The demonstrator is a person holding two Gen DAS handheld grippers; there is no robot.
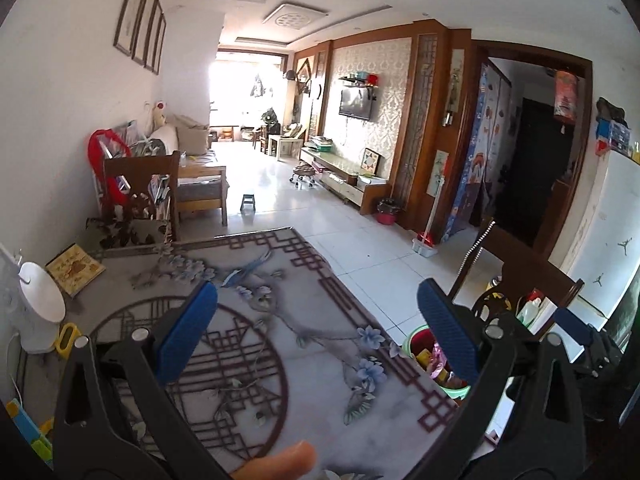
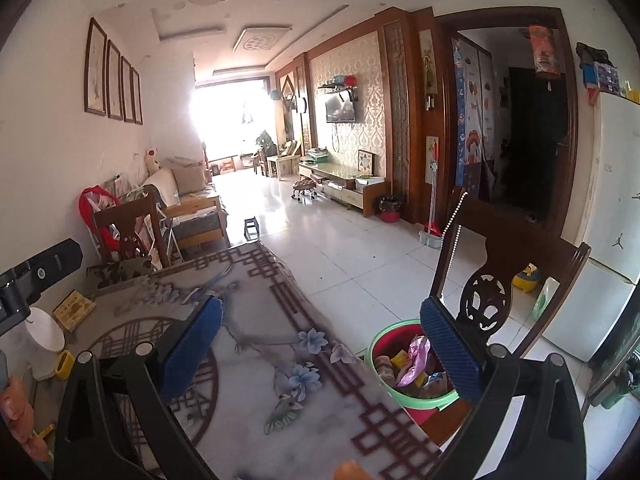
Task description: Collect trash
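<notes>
Trash fills the green-rimmed bin [image 2: 412, 364] on the floor just beside the desk [image 2: 320, 392], by the carved chair [image 2: 504, 276]. Both grippers hover over the desk with jaws released and empty: left gripper [image 1: 320, 340], right gripper [image 2: 320, 348]. No loose litter shows on the desk near the bin, so collecting looks finished or nearly so; the next move likely calls for scanning for leftover scraps.

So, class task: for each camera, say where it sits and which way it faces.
Left wrist: on the left claw, open, facing over the patterned table down the living room; a fingertip shows.
Right wrist: on the right claw, open, facing likewise; a hand shows at left.
Shared: table, trash bucket, chair.
</notes>
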